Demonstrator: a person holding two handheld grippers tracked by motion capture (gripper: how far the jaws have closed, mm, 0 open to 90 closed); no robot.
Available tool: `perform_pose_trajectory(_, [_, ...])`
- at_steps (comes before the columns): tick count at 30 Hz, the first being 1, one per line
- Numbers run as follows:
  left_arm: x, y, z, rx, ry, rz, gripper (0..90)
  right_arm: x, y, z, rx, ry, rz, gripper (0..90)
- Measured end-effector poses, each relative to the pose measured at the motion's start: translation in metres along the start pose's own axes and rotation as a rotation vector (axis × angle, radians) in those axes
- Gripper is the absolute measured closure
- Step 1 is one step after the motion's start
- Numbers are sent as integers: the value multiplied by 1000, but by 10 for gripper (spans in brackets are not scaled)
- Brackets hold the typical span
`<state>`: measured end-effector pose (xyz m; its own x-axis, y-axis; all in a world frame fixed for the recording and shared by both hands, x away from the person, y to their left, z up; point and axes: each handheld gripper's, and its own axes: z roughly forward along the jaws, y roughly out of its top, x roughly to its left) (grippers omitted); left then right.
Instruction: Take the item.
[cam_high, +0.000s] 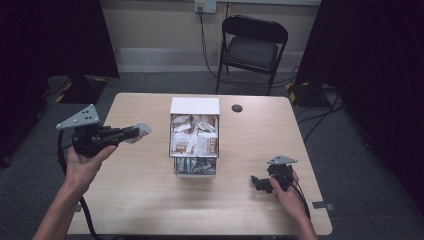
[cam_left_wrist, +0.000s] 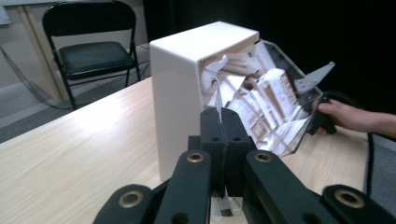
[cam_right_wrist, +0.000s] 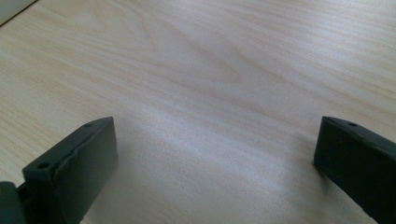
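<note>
At the left, above the table (cam_high: 140, 200) edge, the left gripper (cam_high: 134, 133) is clamped on a small packet (cam_high: 142, 132). The packet-filled dispenser box (cam_high: 194, 106) stands mid-table. At the right, the right gripper (cam_high: 259, 183) rests on the table, jaws wide apart.
</note>
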<state>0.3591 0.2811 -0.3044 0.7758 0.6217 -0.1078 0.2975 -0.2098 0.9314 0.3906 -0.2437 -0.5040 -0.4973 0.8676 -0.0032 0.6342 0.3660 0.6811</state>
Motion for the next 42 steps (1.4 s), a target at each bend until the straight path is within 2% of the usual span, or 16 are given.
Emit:
perform_pose_trajectory(3, [1, -6, 0, 1, 6, 22, 900, 0, 0, 0, 0, 0, 0, 0])
perform_pose_trajectory(5, [2, -9, 1, 12, 30, 27, 900, 0, 0, 0, 0, 0, 0, 0])
perform_pose_trajectory(9, [6, -17, 2, 3, 27, 3, 900, 0, 0, 0, 0, 0, 0, 0])
perform_pose_trajectory(14, [9, -28, 8, 56, 55, 5, 900, 0, 0, 0, 0, 0, 0, 0])
perform_pose_trajectory(22, [16, -40, 16, 58, 26, -35, 900, 0, 0, 0, 0, 0, 0, 0])
perform_pose_trajectory(24, [18, -42, 20, 62, 13, -52, 900, 0, 0, 0, 0, 0, 0, 0])
perform_pose_trajectory(26, [18, -43, 24, 81, 34, -42, 900, 0, 0, 0, 0, 0, 0, 0])
perform_pose_trajectory(29, [20, -45, 33, 84, 32, -54, 900, 0, 0, 0, 0, 0, 1, 0])
perform_pose_trajectory(31, [21, -47, 39, 95, 26, -61, 900, 0, 0, 0, 0, 0, 1, 0])
perform_pose_trajectory(33, [21, -49, 45, 102, 7, -49, 900, 0, 0, 0, 0, 0, 1, 0])
perform_pose_trajectory(34, [20, -49, 48, 122, 22, -36, 900, 0, 0, 0, 0, 0, 1, 0])
perform_pose_trajectory(36, [22, -51, 53, 127, 2, -52, 900, 0, 0, 0, 0, 0, 1, 0])
perform_pose_trajectory(38, [21, -53, 57, 145, 23, -39, 900, 0, 0, 0, 0, 0, 3, 0])
perform_pose_trajectory(40, [23, -55, 60, 133, 16, -57, 900, 0, 0, 0, 0, 0, 1, 0])
perform_pose_trajectory(42, [24, -58, 64, 160, 36, -42, 900, 0, 0, 0, 0, 0, 1, 0])
